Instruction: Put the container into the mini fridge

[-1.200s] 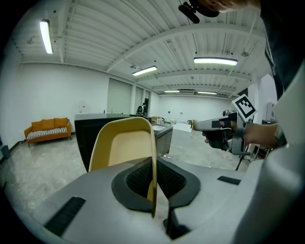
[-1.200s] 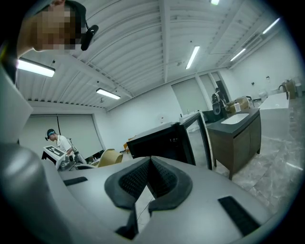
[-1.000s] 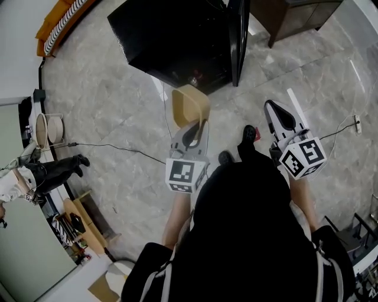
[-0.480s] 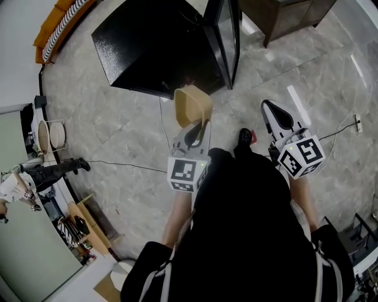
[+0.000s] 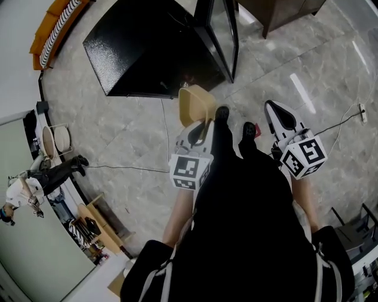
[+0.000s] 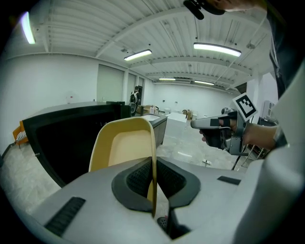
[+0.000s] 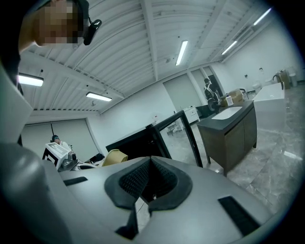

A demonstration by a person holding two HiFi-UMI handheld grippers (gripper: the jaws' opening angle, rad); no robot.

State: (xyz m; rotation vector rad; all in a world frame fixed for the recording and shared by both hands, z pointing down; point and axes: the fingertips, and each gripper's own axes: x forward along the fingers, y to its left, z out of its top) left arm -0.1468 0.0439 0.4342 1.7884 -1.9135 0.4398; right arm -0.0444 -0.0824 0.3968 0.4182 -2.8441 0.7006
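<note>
My left gripper (image 5: 201, 125) is shut on the rim of a tan plastic container (image 5: 195, 104), which it holds above the floor just in front of the black mini fridge (image 5: 147, 47). The fridge's glass door (image 5: 220, 32) stands open. In the left gripper view the container's wall (image 6: 153, 162) runs edge-on between the pads, and its hollow (image 6: 125, 145) faces left. My right gripper (image 5: 276, 107) hangs to the right, shut with nothing in it. In the right gripper view its pads (image 7: 136, 180) meet, with the container (image 7: 114, 156) and the fridge (image 7: 138, 138) beyond.
A dark wooden cabinet (image 5: 283, 12) stands right of the fridge door. A cable (image 5: 127, 168) crosses the grey tiled floor, and a power strip (image 5: 359, 112) lies at the right. My shoes (image 5: 222, 112) are beside the container. A person (image 5: 26, 189) and shelves are at the far left.
I have stepped nearer to the fridge, and one foot has come forward beside the container. The left gripper still holds the container. The right gripper has kept its place.
</note>
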